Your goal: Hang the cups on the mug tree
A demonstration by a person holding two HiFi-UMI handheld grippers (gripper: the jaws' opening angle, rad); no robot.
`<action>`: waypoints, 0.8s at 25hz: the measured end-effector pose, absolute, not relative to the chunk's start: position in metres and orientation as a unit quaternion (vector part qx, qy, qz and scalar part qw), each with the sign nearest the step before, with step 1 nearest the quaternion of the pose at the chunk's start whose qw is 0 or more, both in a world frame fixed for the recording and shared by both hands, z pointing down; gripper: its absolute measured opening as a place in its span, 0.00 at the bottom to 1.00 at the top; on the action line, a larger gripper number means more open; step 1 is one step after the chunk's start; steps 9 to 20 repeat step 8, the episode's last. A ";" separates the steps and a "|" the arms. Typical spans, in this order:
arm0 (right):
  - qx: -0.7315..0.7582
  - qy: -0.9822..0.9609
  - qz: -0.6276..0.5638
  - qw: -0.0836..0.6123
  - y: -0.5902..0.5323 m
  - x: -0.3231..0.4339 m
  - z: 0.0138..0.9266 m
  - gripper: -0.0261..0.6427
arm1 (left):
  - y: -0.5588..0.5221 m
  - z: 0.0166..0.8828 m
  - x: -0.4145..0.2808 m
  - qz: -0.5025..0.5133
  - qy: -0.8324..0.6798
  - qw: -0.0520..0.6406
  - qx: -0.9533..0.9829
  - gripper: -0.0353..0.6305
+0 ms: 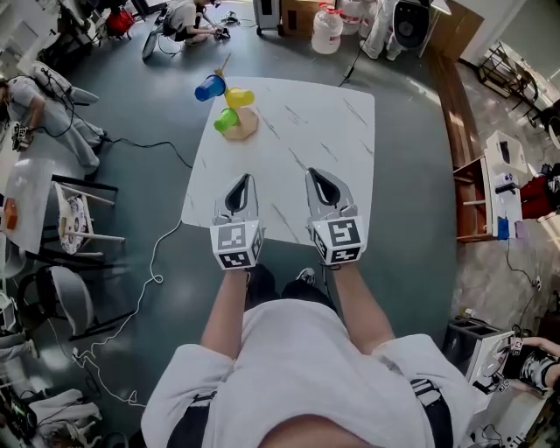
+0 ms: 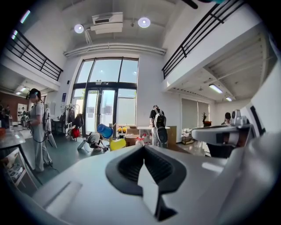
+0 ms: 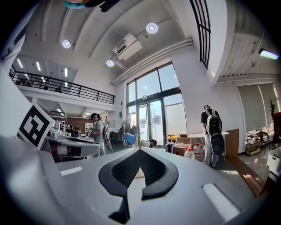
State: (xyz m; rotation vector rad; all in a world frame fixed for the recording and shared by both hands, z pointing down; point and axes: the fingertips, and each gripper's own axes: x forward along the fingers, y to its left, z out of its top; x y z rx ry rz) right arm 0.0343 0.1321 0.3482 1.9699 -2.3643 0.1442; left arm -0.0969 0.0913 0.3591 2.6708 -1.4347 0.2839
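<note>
A wooden mug tree stands near the far left corner of the white marble table. A blue cup, a yellow cup and a green cup hang on it. My left gripper and right gripper hover side by side over the table's near edge, both shut and empty, well short of the tree. The left gripper view looks past its closed jaws to the blue cup and yellow cup. Beyond the right gripper, the blue cup shows.
Chairs and a trailing cable lie on the floor to the left. A wooden shelf unit stands to the right. People sit on the floor beyond the table, and a person with a backpack stands further back.
</note>
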 end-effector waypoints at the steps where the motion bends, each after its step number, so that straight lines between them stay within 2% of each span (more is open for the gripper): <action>1: 0.639 -0.767 0.048 0.032 0.135 0.036 0.349 0.04 | 0.095 0.358 -0.095 0.093 -0.470 0.048 0.876 0.06; 8: 0.646 -0.761 0.045 0.025 0.141 0.072 0.348 0.04 | 0.101 0.365 -0.070 0.099 -0.471 0.046 0.875 0.06; 20: 0.646 -0.761 0.045 0.025 0.141 0.072 0.348 0.04 | 0.101 0.365 -0.070 0.099 -0.471 0.046 0.875 0.06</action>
